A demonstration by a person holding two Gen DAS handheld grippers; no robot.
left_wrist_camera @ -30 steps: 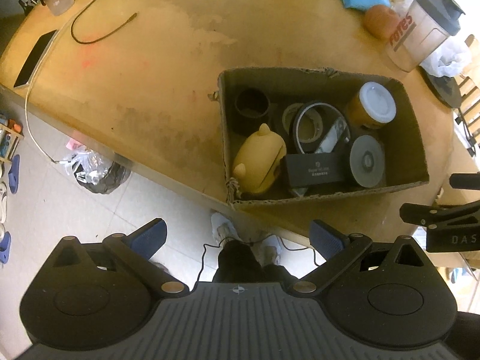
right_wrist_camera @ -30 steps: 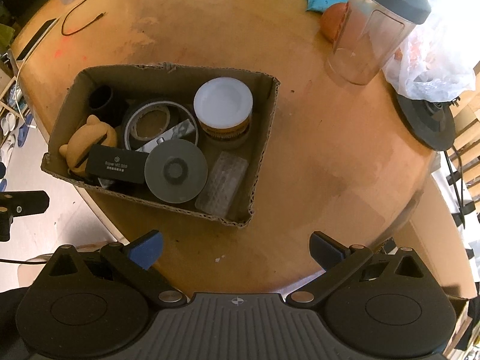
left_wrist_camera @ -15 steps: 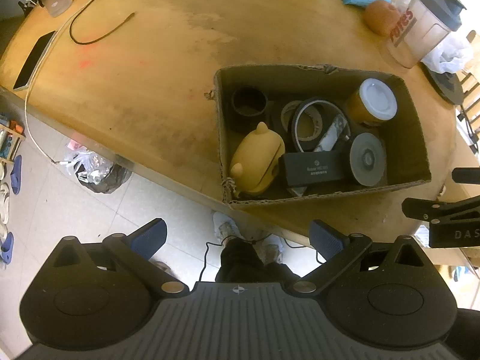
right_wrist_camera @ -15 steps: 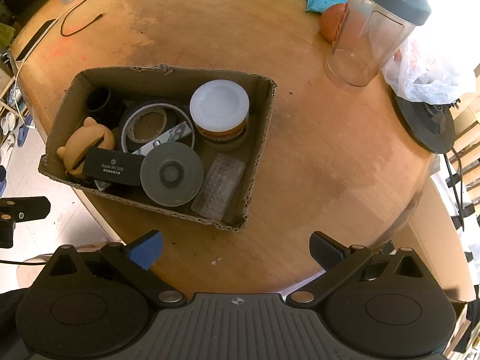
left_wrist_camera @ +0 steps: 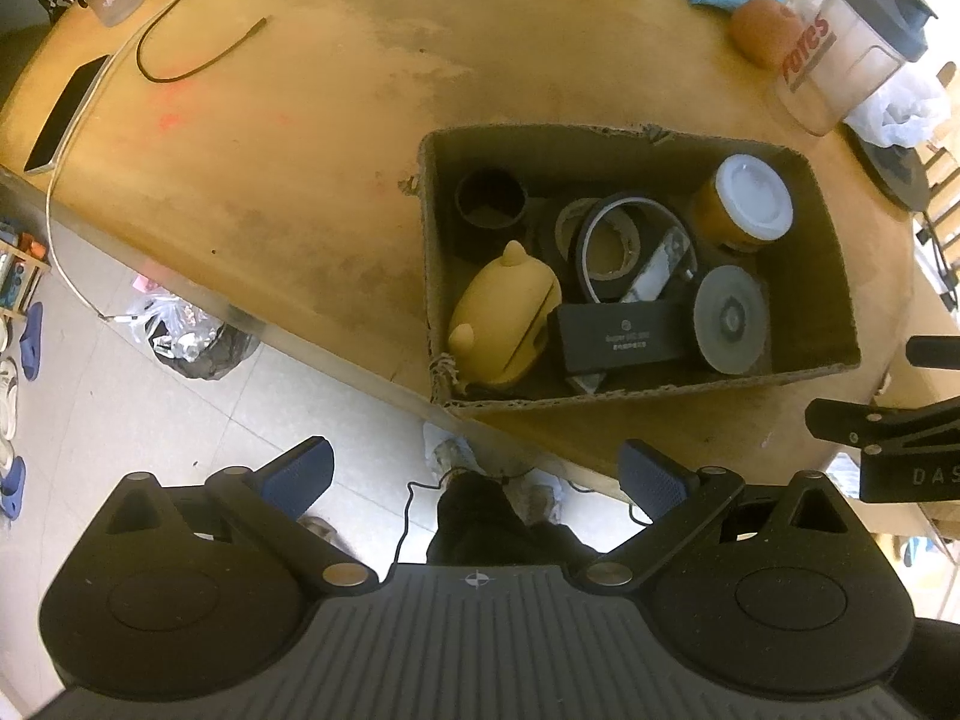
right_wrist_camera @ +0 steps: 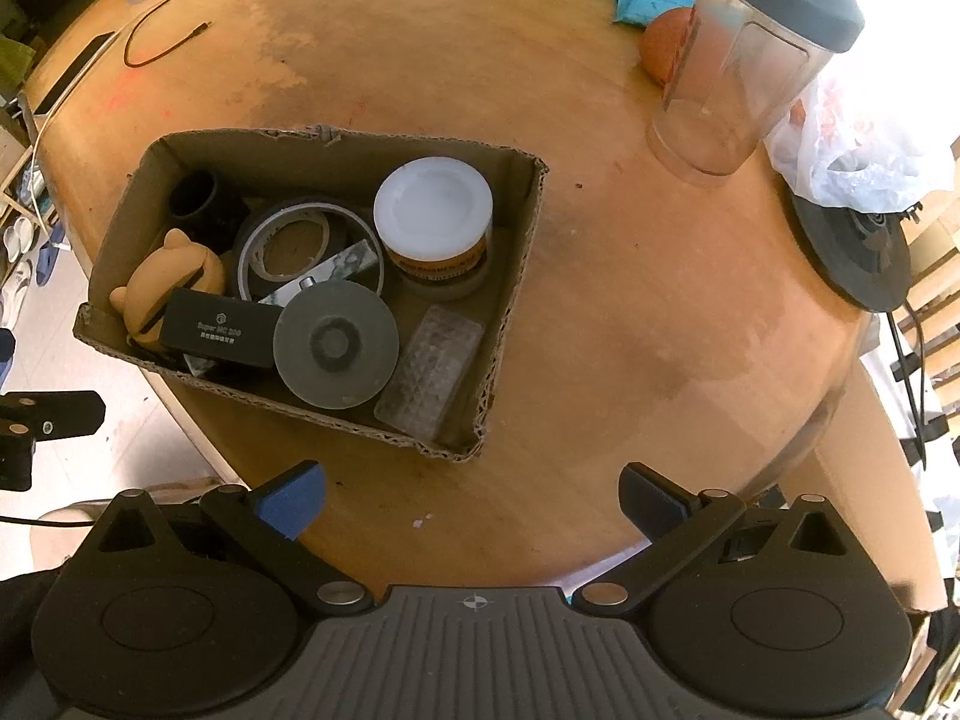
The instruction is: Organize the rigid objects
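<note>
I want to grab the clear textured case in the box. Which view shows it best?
The right wrist view: the clear case lies fully visible beside the grey disc, near the box wall. In the left wrist view, the box's near wall hides it.

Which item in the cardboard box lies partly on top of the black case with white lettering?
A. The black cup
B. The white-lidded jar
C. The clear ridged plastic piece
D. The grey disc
D: in the right wrist view the grey disc overlaps the end of the black case, while the jar, plastic piece and cup lie apart from it in the box.
</note>
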